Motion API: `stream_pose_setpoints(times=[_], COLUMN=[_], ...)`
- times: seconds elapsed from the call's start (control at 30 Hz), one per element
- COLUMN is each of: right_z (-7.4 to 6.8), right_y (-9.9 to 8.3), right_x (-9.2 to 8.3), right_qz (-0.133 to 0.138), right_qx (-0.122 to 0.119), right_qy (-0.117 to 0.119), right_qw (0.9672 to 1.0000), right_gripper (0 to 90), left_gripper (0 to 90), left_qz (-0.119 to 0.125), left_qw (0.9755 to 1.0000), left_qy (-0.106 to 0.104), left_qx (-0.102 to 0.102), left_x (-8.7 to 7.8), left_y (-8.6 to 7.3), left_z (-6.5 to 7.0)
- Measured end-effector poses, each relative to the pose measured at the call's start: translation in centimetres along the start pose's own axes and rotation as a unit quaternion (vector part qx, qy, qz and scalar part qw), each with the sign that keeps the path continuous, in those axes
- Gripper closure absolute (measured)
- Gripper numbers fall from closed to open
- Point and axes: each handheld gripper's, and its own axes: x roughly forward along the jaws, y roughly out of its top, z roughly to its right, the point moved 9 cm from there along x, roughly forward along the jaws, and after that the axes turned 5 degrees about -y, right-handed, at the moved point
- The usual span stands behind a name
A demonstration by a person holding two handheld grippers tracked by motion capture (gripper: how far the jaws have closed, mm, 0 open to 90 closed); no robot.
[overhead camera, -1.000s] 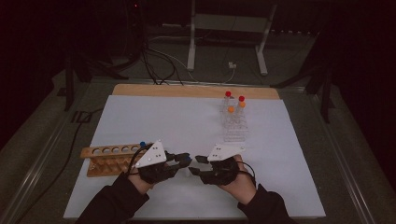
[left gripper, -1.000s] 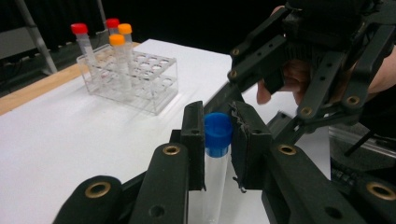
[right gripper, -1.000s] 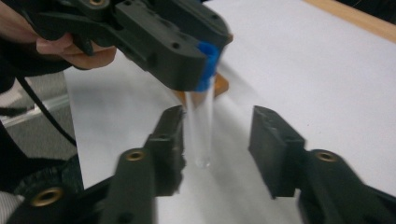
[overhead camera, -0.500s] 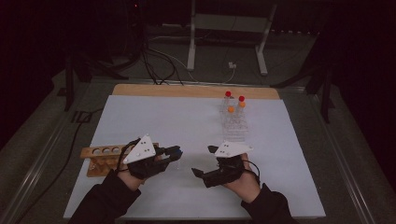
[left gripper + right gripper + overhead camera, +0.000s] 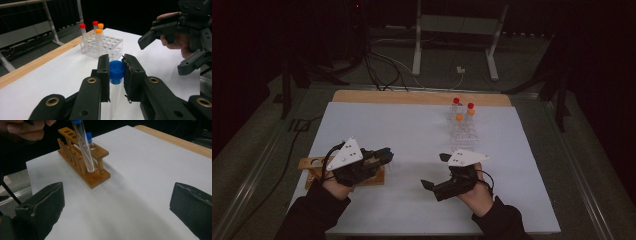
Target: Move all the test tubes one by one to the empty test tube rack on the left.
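Wooden and low, the rack point(image 5: 312, 163) sat at the near left of the white mat point(image 5: 412, 130), with one blue-capped tube point(image 5: 89, 139) already standing in its end hole. Just right of it, the left gripper point(image 5: 384, 156) was clamped on a second tube point(image 5: 115, 82), its jaws pinching the clear wall right under the blue cap point(image 5: 116, 70). In the right gripper view that tube hung tilted over the rack's near end, its round bottom level with the top rail and not yet in a hole.

It looked light and stiff, thin clear plastic or glass, smooth enough to slide in the pads and likely to crack under a hard squeeze. Holding it high, just below the cap, seemed the sound choice: the cap's rim would stop it slipping down, and the long bare body stayed free to drop into a hole. A steady, modest squeeze would do.

Farther right, the right gripper point(image 5: 435, 171) lay near the front edge of the mat, its jaws spread wide with nothing between them, having just been opening. At the far right stood a clear rack point(image 5: 462, 131) with red- and orange-capped tubes point(image 5: 463, 110).
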Motion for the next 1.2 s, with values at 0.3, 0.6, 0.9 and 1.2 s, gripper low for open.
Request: stream_pose_setpoints(times=[0.3,0.6,0.9,1.2], right_z=[0.1,0.3,0.5,0.6], right_y=[0.0,0.1,0.1,0.2], right_x=[-0.1,-0.2,-0.3,-0.4], right_qz=[-0.001,0.001,0.003,0.004], right_qx=[-0.001,0.002,0.007,0.008], right_qy=[0.001,0.001,0.001,-0.001], right_qw=[1.0,1.0,1.0,1.0], right_gripper=[0.0,0.0,0.0,0.0], left_gripper=[77.6,77.6,77.6,77.6], left_qz=[0.003,0.004,-0.013,-0.01], left_qw=[0.9997,0.9982,0.9953,0.9908], left_qy=[0.024,0.06,0.095,0.132], left_qx=[0.001,-0.007,-0.01,-0.024], left_x=[-2.1,-4.4,-5.7,-6.8], left_y=[0.4,0.2,-0.7,-1.9], left_z=[-1.2,-2.9,-4.4,-6.6])
